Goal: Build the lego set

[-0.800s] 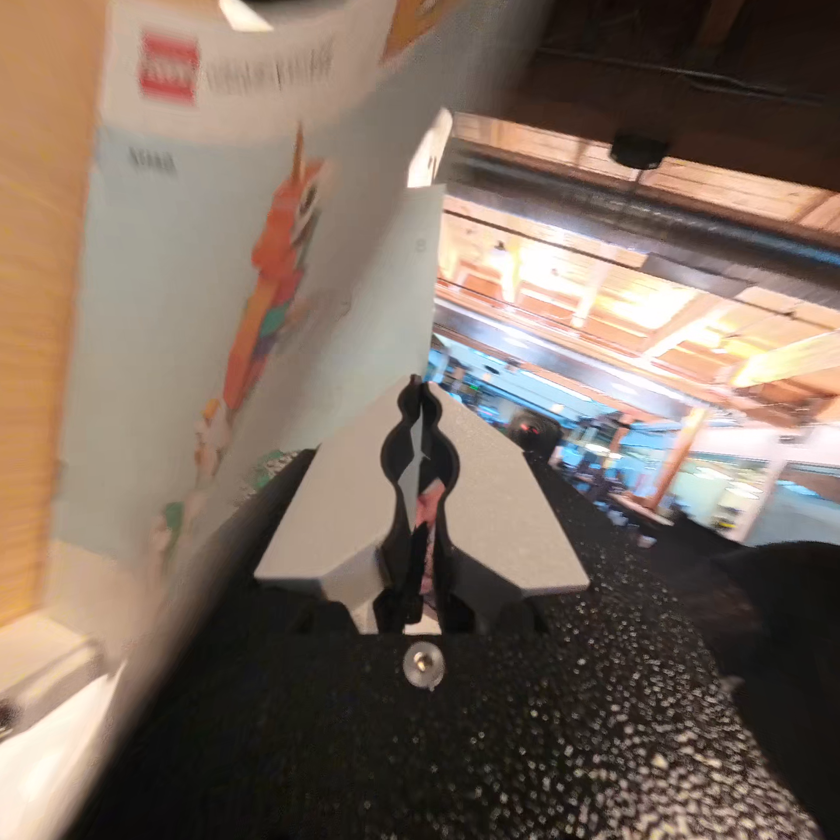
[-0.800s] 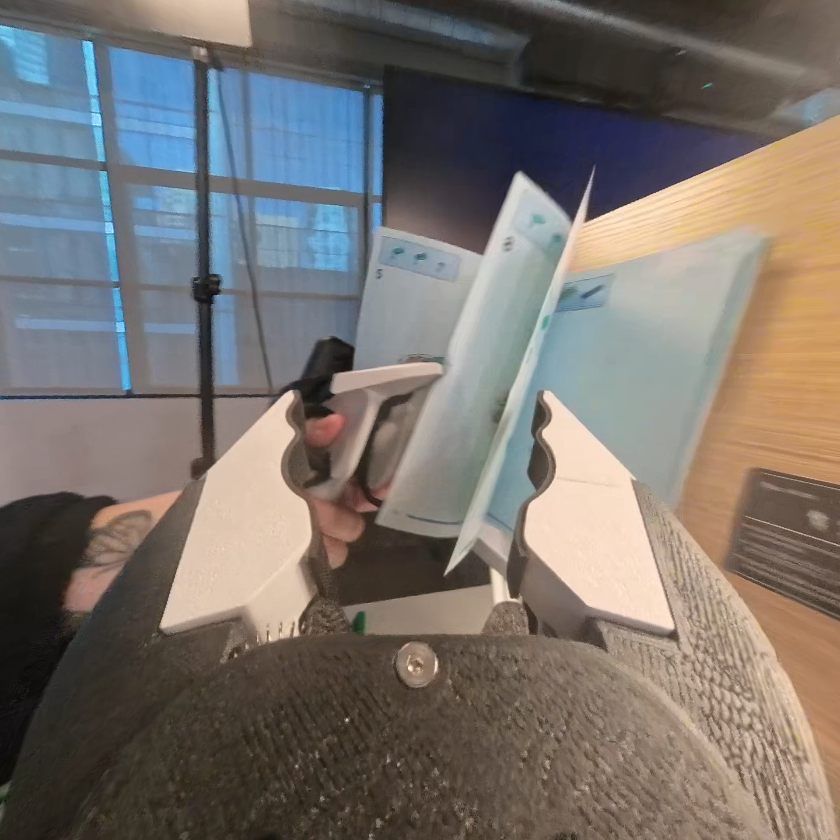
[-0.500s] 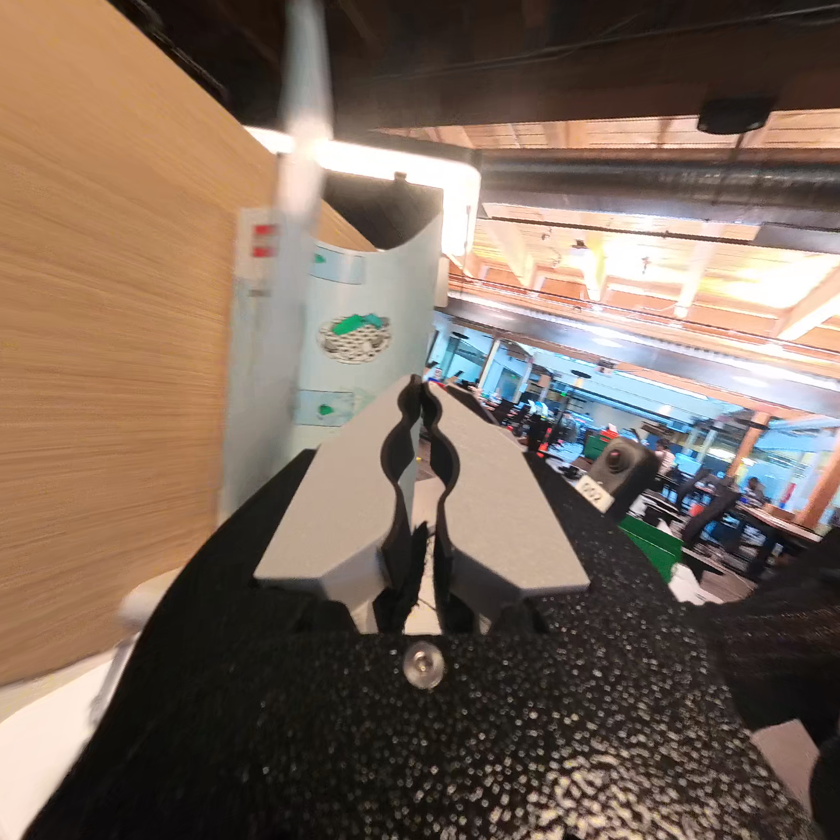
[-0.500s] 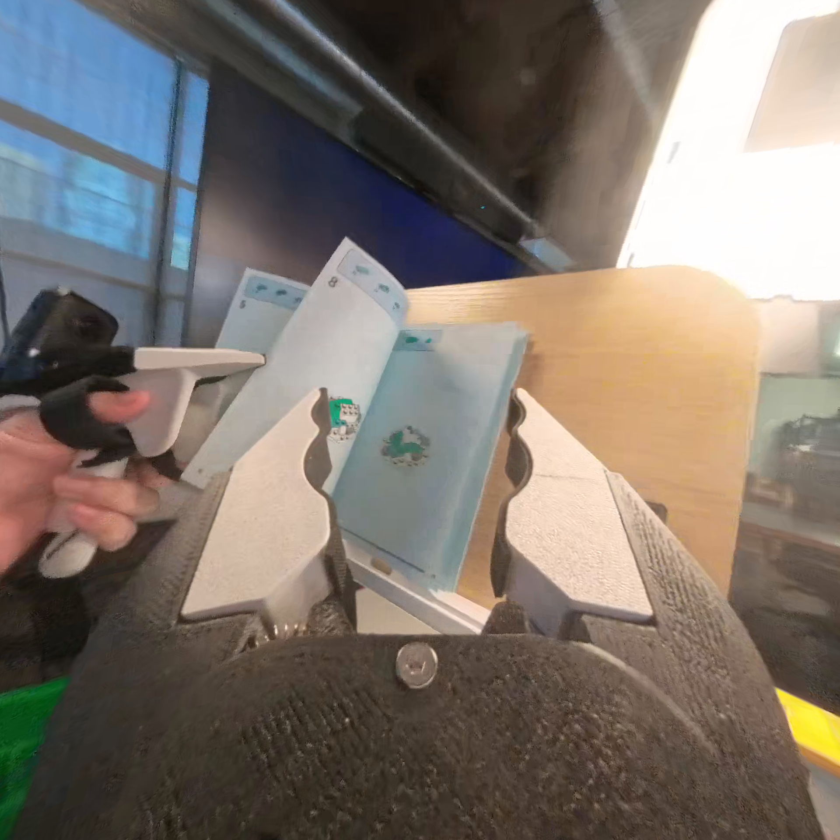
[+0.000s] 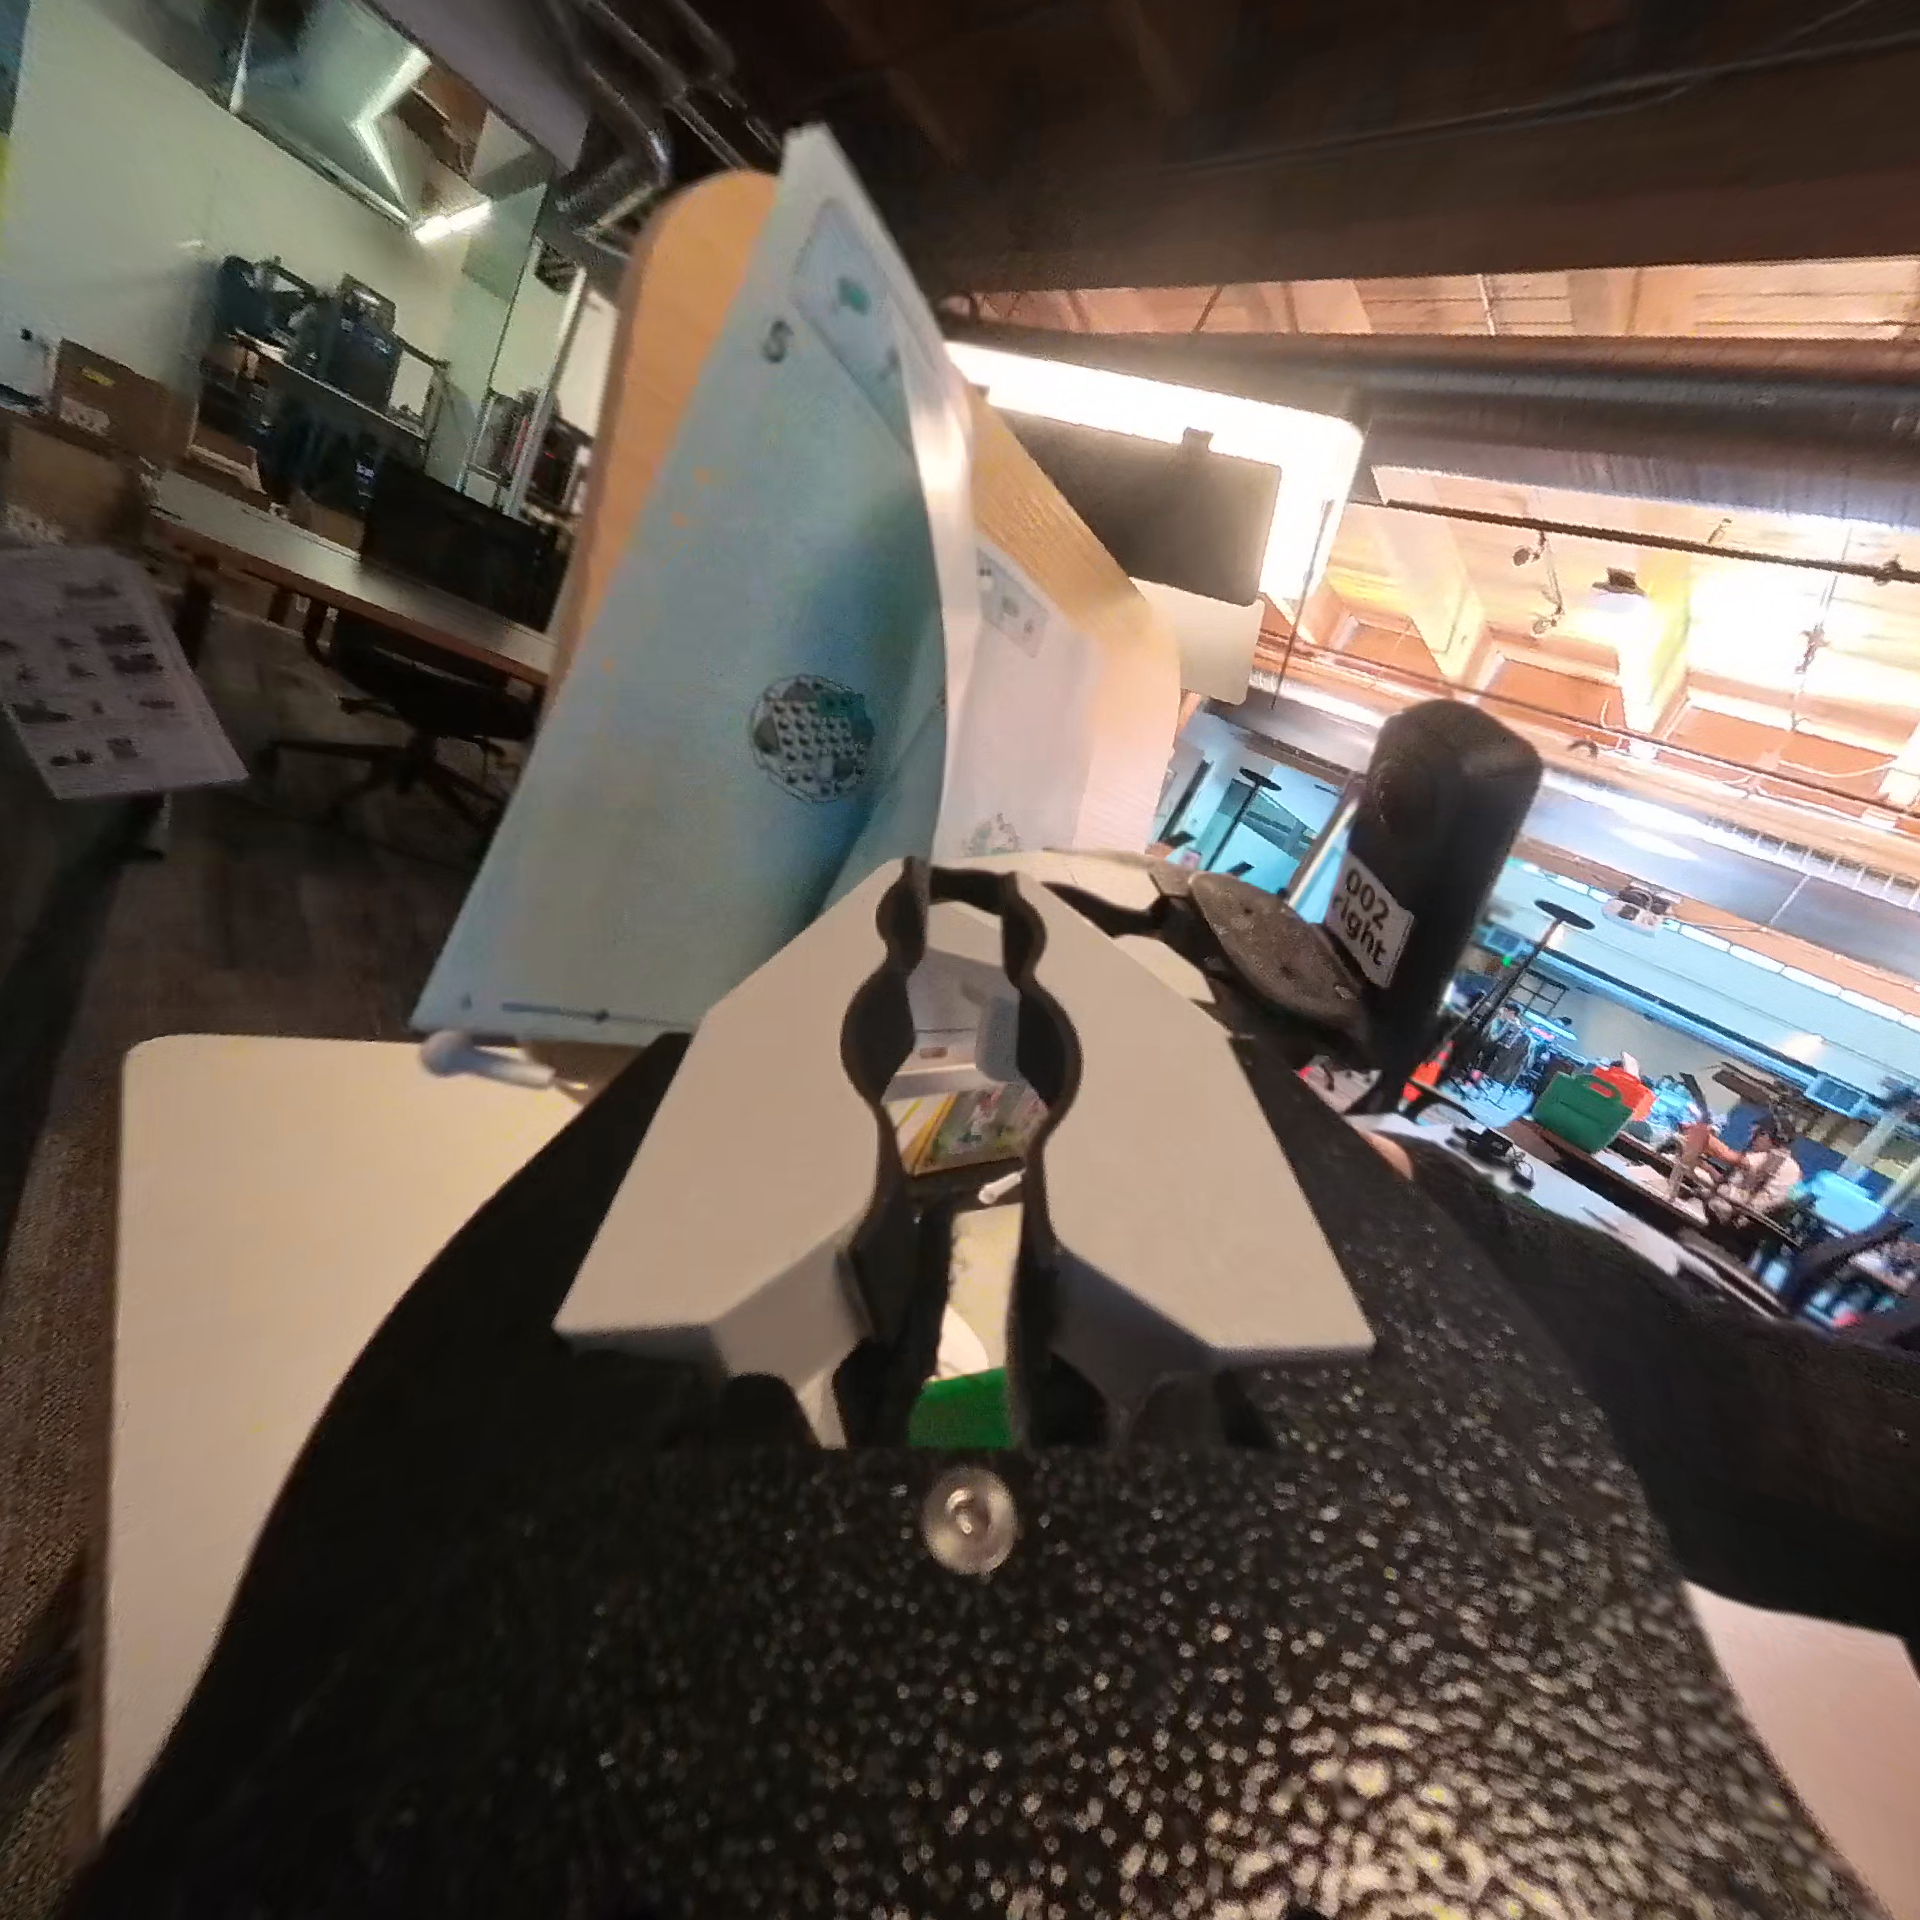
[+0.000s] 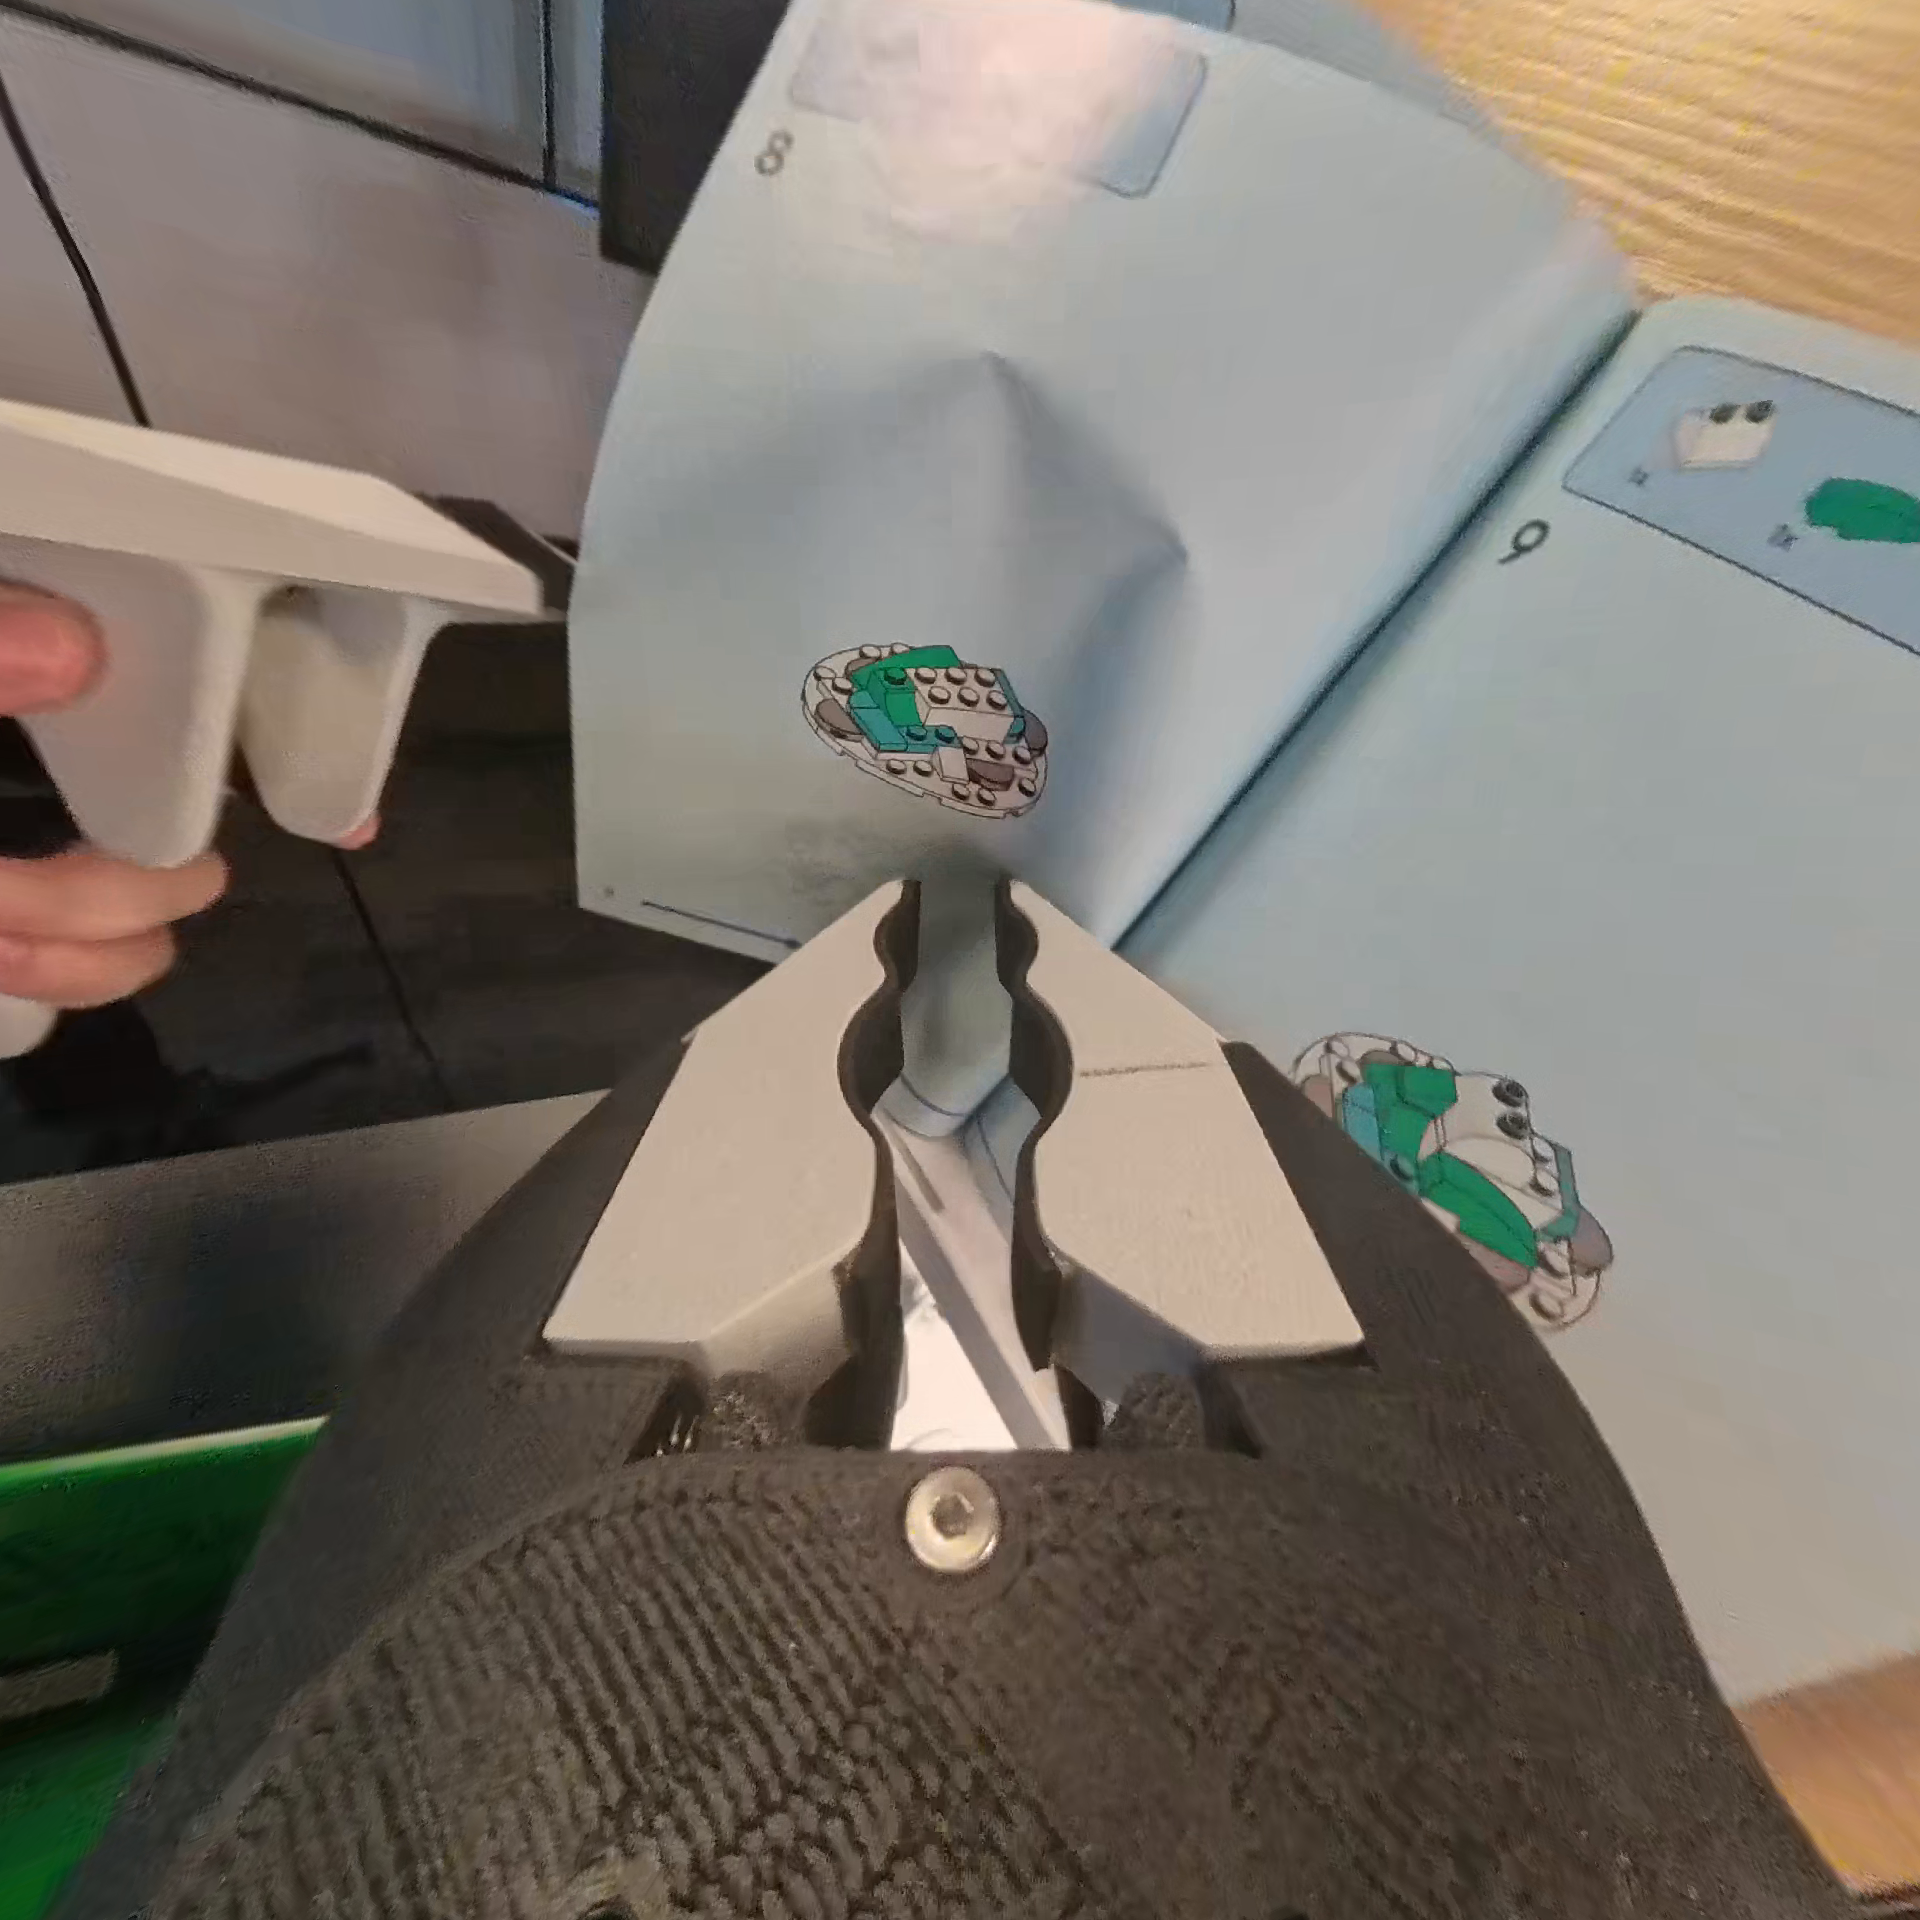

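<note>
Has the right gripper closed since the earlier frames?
Yes. The right gripper was wide open; its fingers now pinch the booklet page, which stands against the wooden panel.

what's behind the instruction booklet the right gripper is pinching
A light wooden panel stands behind the open instruction booklet; its grain shows above the pages. The booklet covers the rest of it. The right gripper has its jaws closed on a page's lower corner.
</note>
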